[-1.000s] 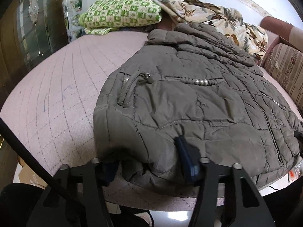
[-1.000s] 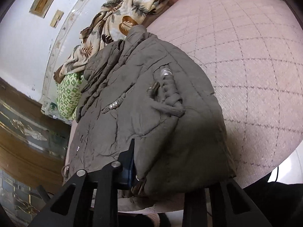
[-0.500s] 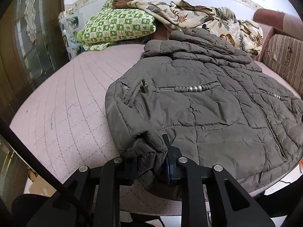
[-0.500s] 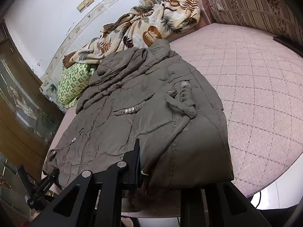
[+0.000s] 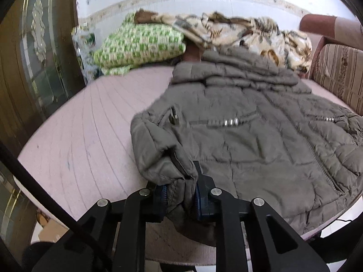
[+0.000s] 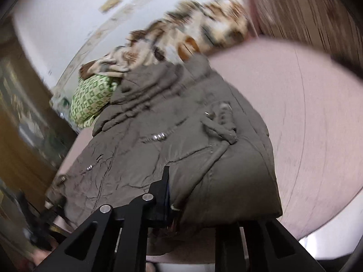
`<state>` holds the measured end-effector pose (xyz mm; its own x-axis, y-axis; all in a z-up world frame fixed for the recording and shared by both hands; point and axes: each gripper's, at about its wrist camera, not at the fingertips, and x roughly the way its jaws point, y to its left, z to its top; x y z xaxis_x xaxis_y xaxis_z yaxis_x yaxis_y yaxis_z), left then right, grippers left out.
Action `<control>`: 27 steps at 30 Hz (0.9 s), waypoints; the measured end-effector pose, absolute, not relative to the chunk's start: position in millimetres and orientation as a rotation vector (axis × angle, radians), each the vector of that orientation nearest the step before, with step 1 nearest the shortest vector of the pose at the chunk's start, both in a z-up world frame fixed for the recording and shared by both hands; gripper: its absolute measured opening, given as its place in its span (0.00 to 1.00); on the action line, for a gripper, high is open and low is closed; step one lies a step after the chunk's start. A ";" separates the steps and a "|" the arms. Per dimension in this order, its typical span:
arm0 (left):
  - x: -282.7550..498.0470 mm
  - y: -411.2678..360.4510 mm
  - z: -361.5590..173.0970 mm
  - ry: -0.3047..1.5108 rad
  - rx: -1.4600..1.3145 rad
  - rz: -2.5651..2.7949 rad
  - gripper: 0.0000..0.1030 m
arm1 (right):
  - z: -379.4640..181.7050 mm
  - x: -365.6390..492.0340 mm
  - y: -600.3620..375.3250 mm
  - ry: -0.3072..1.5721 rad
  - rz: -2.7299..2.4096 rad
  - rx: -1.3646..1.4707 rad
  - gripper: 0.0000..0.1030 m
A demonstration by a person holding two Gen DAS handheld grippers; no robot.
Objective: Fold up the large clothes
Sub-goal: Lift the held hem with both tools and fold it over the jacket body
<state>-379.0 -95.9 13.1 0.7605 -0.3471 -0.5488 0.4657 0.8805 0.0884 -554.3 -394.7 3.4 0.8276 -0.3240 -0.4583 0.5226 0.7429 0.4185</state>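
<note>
Your left gripper [image 5: 180,193] has just closed and pinches the padded jacket's [image 5: 261,140] hem at lower centre; your right gripper [image 6: 192,200] clamps the hem's other corner. The jacket runs away toward its hood [image 5: 236,70] at upper centre, on the pink bed [image 5: 74,140].

Bare pink quilted bed cover [image 5: 86,136] lies open left of the padded jacket [image 5: 261,149] in the left wrist view, and open to its right in the right wrist view; far edge blocked by a green checked pillow [image 5: 140,45] and a leaf-print blanket [image 5: 247,36] that touches the jacket's collar; striped sofa cushion [image 5: 340,74] bounds one side; dark wooden door [image 5: 27,68] bounds the other.
</note>
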 end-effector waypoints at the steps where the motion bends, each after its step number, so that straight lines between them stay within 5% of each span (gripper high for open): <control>1: -381.0 -96.0 17.9 0.526 0.227 -0.448 0.17 | 8.1 -554.3 -392.5 0.366 -0.478 0.543 0.17; 27: -322.7 -139.0 150.0 0.243 0.137 -0.439 0.16 | 154.8 -504.7 -417.1 0.179 -0.414 0.312 0.17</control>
<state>-322.7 -139.0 150.0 0.8772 -0.4028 -0.2615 0.4353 0.8968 0.0788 -504.7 -417.1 154.8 0.9007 -0.3665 -0.2330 0.4210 0.8688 0.2607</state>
